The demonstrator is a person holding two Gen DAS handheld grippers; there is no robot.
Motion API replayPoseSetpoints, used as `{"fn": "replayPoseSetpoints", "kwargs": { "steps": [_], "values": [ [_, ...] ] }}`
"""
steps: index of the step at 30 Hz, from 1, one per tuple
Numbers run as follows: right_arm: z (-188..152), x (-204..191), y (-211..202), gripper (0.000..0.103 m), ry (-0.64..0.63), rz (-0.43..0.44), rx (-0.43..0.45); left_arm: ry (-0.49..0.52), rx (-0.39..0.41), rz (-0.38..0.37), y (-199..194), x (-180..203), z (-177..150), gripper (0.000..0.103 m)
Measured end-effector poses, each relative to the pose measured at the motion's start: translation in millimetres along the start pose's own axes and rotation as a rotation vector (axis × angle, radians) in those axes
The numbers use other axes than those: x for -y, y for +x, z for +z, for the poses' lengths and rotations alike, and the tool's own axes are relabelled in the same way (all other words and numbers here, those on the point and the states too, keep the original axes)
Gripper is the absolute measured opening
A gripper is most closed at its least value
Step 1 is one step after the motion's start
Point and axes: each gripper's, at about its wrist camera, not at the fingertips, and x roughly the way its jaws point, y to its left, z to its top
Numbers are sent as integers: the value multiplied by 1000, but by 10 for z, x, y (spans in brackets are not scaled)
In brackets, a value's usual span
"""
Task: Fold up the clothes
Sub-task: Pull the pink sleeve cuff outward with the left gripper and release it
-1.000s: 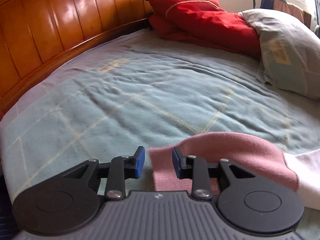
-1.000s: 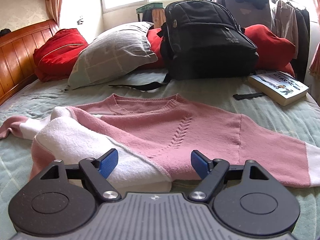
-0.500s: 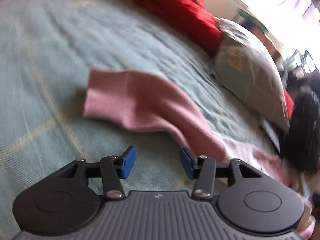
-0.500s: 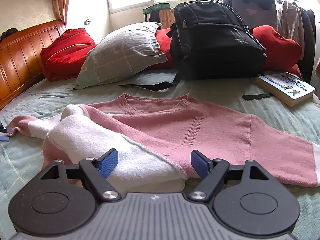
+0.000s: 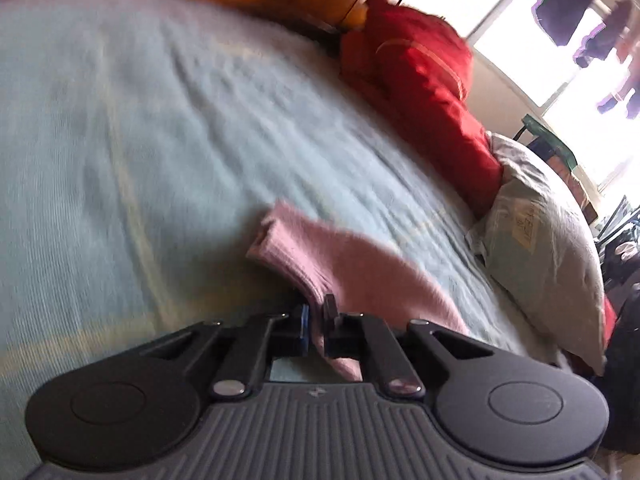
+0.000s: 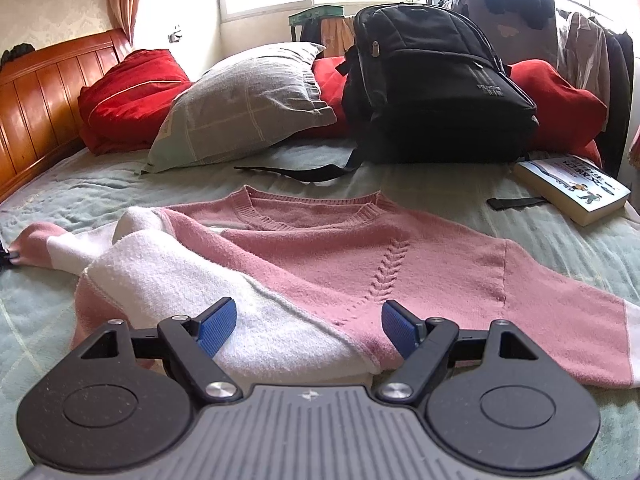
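A pink and white knit sweater (image 6: 340, 248) lies front up on the bed, its lower left part folded over in a white band (image 6: 168, 280). Its left sleeve (image 6: 36, 240) stretches toward the bed's left side. In the left wrist view the pink sleeve end (image 5: 352, 264) runs between the pads of my left gripper (image 5: 316, 316), which is shut on it just above the bedspread. My right gripper (image 6: 308, 320) hangs open over the sweater's lower edge, nothing pinched between its blue pads.
Beyond the sweater are a grey pillow (image 6: 248, 104), a red quilt (image 6: 132, 92), a black backpack (image 6: 432, 96) with a loose strap (image 6: 300, 172), and a book (image 6: 572, 188) at the right. A wooden headboard (image 6: 36, 92) borders the left of the pale green bedspread (image 5: 140, 160).
My left gripper rolled, sank toward the sleeve end and went from open to shut on it. The right gripper has kept its place and stayed open.
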Motion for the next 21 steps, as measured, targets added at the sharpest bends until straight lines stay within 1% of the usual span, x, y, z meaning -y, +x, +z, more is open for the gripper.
{"fn": "replayPoseSetpoints", "kwargs": {
  "steps": [3, 6, 8, 10, 12, 13, 14, 16, 18, 21],
  "values": [
    [9, 2, 8, 84, -3, -10, 1, 36, 53, 26, -79, 65, 187, 4],
    [14, 8, 17, 84, -4, -20, 1, 70, 79, 41, -147, 122, 384, 4],
    [9, 22, 24, 84, -1, -24, -2, 102, 93, 63, -161, 157, 446, 4],
    [4, 30, 22, 84, 1, -24, -4, 119, 75, 86, -140, 174, 452, 5],
    [1, 34, 12, 84, 2, -22, -4, 140, 43, 131, -101, 169, 410, 6],
    [-2, 37, 2, 84, 2, -21, -4, 151, 27, 158, -80, 162, 388, 11],
    [-4, 44, -8, 84, 1, -20, -4, 158, 17, 181, -78, 141, 371, 11],
    [-8, 60, -28, 84, 1, -18, -6, 165, 11, 211, -122, 77, 353, 14],
    [-18, 82, -45, 84, 4, -16, -9, 176, 8, 219, -190, 64, 363, 14],
    [-37, 113, -56, 84, 22, -5, -14, 252, 17, 250, -348, 128, 346, 13]
  ]
}}
